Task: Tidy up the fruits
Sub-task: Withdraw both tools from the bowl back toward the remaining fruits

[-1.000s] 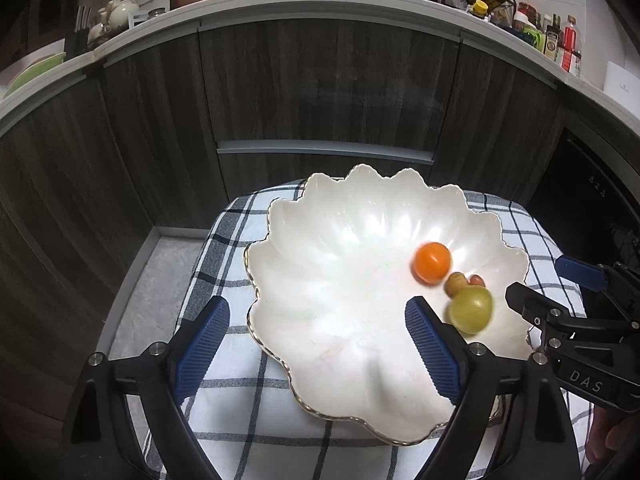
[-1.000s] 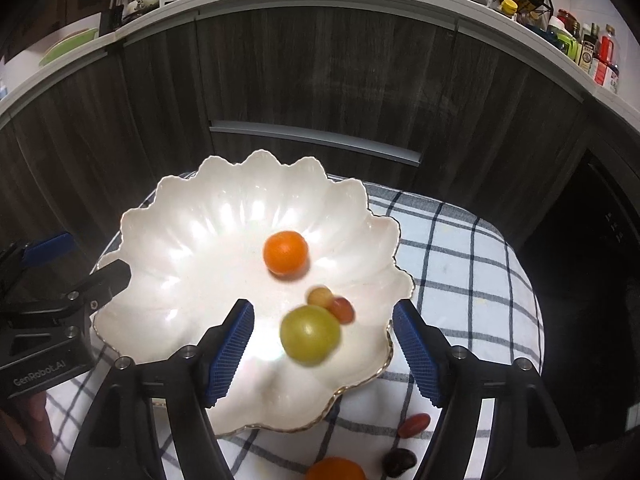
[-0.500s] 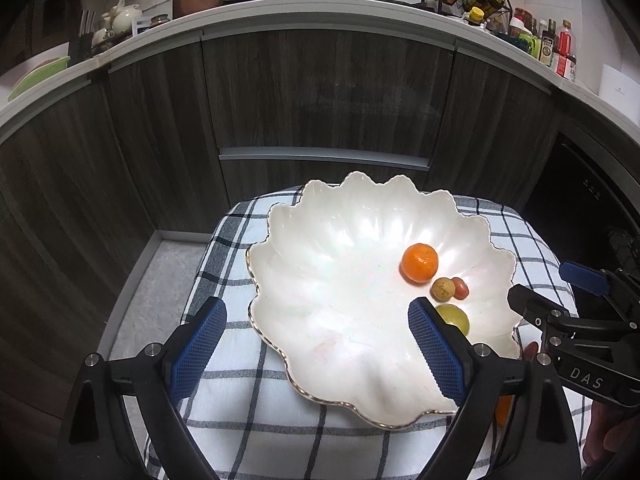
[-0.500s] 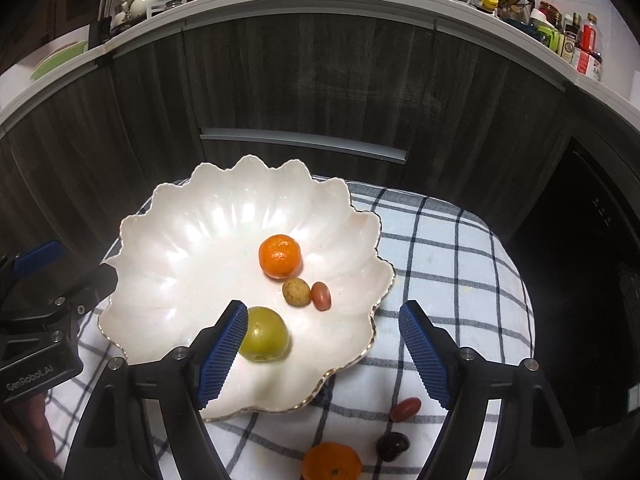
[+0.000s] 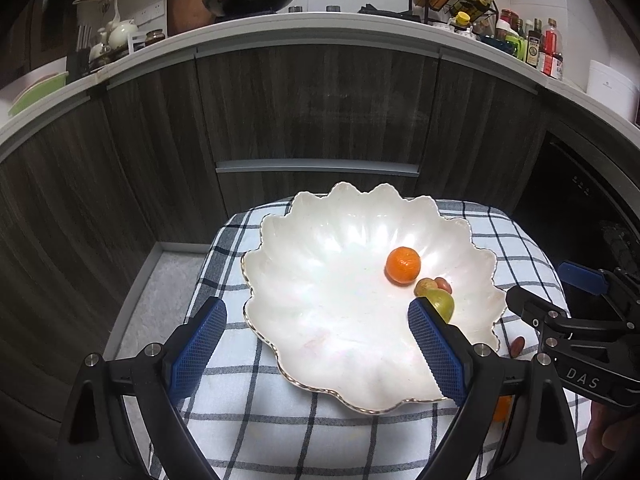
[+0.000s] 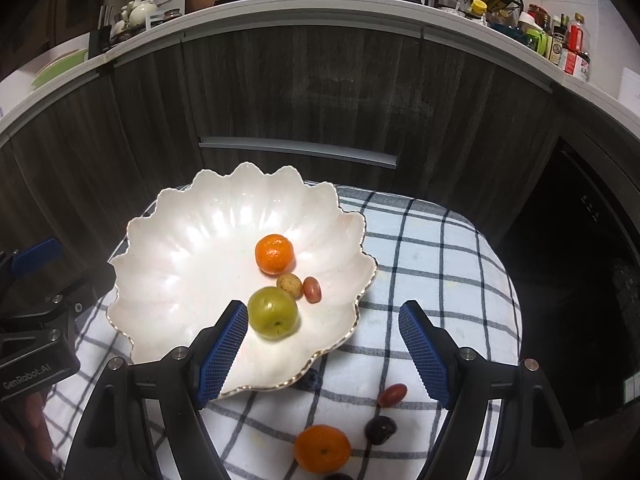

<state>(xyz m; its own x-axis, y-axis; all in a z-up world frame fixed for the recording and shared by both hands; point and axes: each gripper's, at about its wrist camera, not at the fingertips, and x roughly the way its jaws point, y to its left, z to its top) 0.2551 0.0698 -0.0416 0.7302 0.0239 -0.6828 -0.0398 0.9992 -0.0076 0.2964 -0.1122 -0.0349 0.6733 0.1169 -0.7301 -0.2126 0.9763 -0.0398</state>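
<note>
The green fruit (image 6: 273, 312) lies in the scalloped white bowl (image 6: 160, 280), just ahead of the right gripper (image 6: 324, 344)'s left pad, which tilts downward with jaws wide, having just opened, gripping nothing. The left gripper (image 5: 316, 344) tilts down likewise, jaws wide and empty over the bowl's near rim.

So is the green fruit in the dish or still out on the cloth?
In: the green fruit rests inside the white dish.

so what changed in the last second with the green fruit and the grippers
The right gripper has just been opening and backed away, leaving the green fruit resting in the white bowl. Left gripper stays open and empty; orange and small fruits unmoved.
</note>
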